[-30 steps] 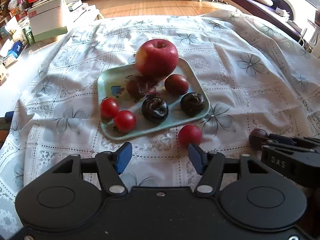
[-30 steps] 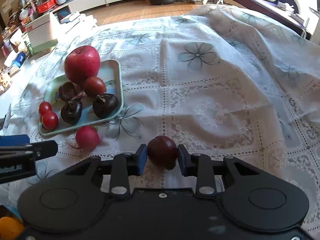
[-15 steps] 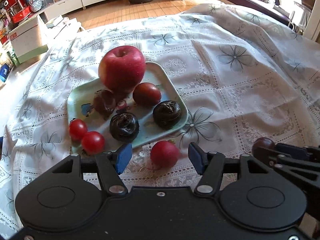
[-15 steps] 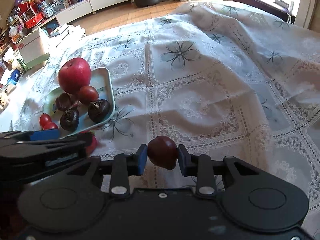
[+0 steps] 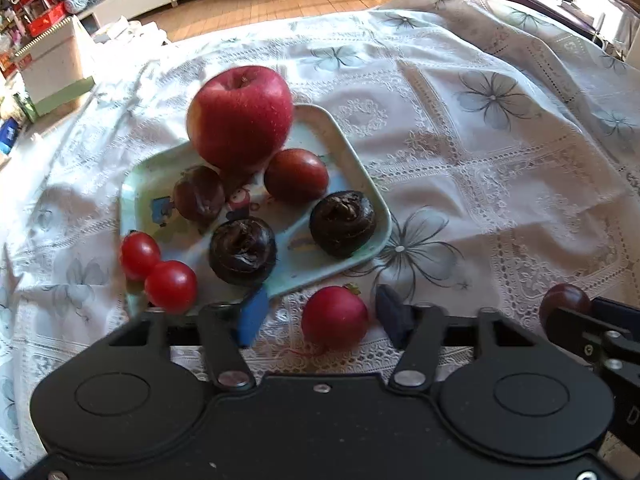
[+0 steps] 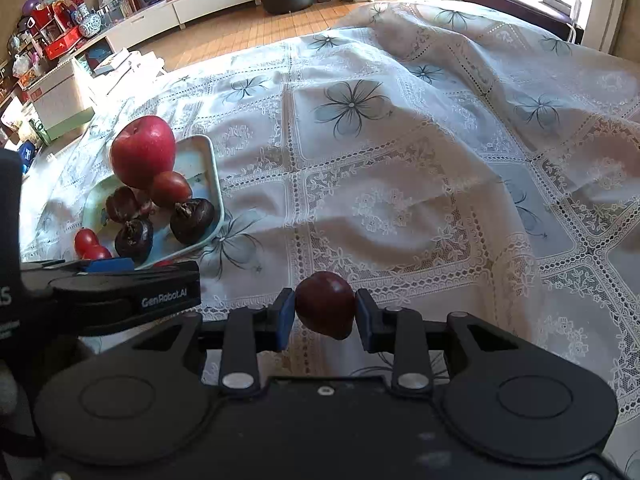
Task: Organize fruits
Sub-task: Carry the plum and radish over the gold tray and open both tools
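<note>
Lower centre of the left wrist view, we see the red radish point(image 5: 334, 315) on the lace tablecloth point(image 5: 480, 168) just below the tray point(image 5: 356, 160), left gripper point(image 5: 322, 312) jaws just closing around it, pads not yet touching, right gripper point(image 6: 325, 314) clenched on a dark plum point(image 6: 325, 305).

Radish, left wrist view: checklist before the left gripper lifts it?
1. Radish between the left gripper fingers: ok.
2. Fingers pressing on the radish: not ok; the jaws have just been closing, and a gap still shows at the left finger.
3. That finger clear of the tray rim: cannot tell.
4. Bare tray floor for the radish: ok, probably.
5. Right gripper shut on the dark red fruit: ok.
</note>
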### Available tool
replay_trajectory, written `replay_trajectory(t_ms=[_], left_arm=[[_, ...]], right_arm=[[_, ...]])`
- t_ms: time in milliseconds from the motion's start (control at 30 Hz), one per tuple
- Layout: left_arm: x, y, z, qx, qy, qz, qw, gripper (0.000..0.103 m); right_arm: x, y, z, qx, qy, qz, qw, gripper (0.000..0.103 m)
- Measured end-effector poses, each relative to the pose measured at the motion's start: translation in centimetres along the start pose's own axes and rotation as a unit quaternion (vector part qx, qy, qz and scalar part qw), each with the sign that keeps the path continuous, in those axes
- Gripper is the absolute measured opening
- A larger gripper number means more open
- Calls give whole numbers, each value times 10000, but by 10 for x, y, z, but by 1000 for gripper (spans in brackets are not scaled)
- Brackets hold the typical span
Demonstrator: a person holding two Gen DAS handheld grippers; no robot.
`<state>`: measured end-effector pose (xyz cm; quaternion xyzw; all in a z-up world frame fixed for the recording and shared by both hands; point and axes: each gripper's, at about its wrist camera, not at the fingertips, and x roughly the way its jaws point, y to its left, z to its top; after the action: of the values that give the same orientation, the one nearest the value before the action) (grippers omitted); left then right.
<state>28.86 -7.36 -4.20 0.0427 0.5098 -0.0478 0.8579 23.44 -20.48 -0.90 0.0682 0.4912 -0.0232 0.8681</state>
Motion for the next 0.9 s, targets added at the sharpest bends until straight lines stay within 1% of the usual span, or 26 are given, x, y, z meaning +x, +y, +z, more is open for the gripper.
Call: replay_trajectory(t_ms=[33,67,200,300,400,500,600,633,800,900], left_arm=[[1,0,0,22,27,-113,9999,44],[0,0,-1,23,-20,-108,9999,43],[-14,2,-6,-23,-177,43,9998,43],[-40,9,-14,-22,-247,109,9996,44],[-75,20,-30,-29,-402,143,9991,44],[-113,30,-55,46,-635,181,9978,44],[-145,36,-87,147,-818,319,9960,44],[-155,38,-101,141,-884,300,9955,44],[-181,48,-149,-98,-940,50,9955,44],[-188,49,-172,-263,-948,38,9951,44]], right_arm=[[0,0,0,-7,-7,-11,10000,33],[0,1,-1,-19,-12,-19,10000,33],[-3,1,-2,-60,-68,-52,9999,33],[-9,2,-5,-93,-153,-47,9998,33],[-22,5,-11,-123,-299,-40,9995,33],[-43,8,-27,-190,-470,34,9987,33],[-69,10,-51,-274,-591,151,9978,33],[-76,12,-59,-301,-609,166,9976,33],[-115,21,-103,-455,-607,288,9967,33],[-132,30,-128,-620,-543,386,9959,33]])
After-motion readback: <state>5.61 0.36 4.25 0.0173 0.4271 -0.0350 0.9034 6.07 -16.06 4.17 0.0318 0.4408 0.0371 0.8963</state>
